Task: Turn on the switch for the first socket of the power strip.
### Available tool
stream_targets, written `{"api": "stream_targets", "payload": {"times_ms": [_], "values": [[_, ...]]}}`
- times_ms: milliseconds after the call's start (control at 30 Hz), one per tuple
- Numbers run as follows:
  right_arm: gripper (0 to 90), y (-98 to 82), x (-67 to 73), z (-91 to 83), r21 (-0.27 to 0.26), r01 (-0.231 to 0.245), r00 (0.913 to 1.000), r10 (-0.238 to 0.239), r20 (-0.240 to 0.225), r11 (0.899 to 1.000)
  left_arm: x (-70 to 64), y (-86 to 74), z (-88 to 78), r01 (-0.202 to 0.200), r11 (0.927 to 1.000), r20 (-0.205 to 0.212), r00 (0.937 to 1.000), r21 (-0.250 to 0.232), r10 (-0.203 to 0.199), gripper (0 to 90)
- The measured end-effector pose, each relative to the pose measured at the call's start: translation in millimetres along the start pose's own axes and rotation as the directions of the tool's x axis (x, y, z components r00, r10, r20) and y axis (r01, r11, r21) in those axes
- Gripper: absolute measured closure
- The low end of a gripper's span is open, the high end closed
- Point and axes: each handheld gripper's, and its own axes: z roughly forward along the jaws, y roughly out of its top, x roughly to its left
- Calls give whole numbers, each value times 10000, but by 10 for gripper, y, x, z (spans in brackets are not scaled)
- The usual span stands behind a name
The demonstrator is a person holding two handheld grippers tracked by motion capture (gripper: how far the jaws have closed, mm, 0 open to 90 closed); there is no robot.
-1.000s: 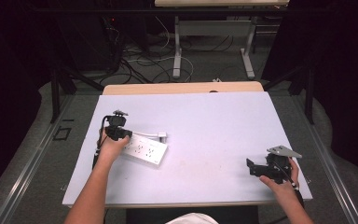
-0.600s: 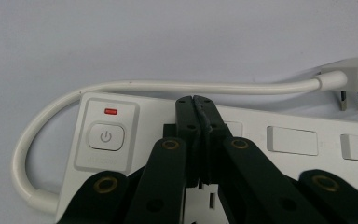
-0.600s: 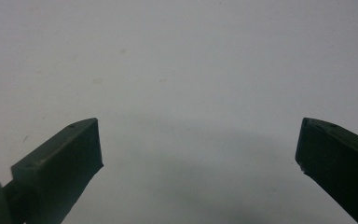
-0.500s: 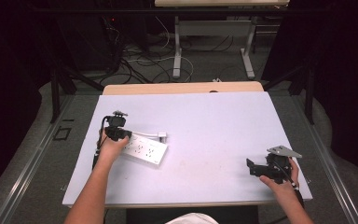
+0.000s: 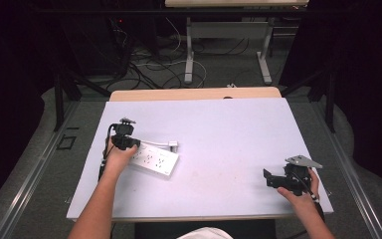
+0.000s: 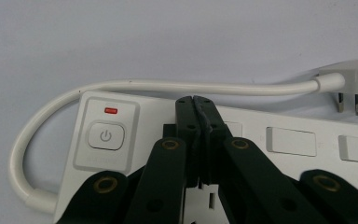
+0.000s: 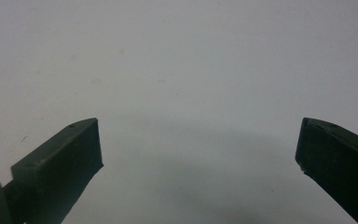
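A white power strip lies flat on the left part of the white table, its cable looping back to a plug beside it. My left gripper is over the strip's left end. In the left gripper view its jaws are pressed together, the gripper resting over the power strip just right of the power button, whose red light is on. The white cable curves to the plug. My right gripper sits near the front right, open over bare table.
Beyond the table's far edge a wooden strip shows, then floor with cables and desk legs. A metal rail runs along the left side.
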Motion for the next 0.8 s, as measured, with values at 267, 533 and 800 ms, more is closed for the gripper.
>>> {"api": "stream_targets", "payload": {"times_ms": [267, 533, 800], "values": [[0, -10, -20, -20, -121, -97, 9999, 98, 133, 9999, -7, 5, -1, -121, 9999, -72, 9999, -10, 121, 836], [0, -5, -21, -14, -39, -26, 10000, 26, 37, 10000, -4, -4, -7, -50, 10000, -88, 9999, -75, 49, 763], [0, 5, -6, -13, -140, -73, 9999, 75, 100, 9999, -1, -24, -49, 48, 9997, 12, 10000, -260, -48, 670]]}}
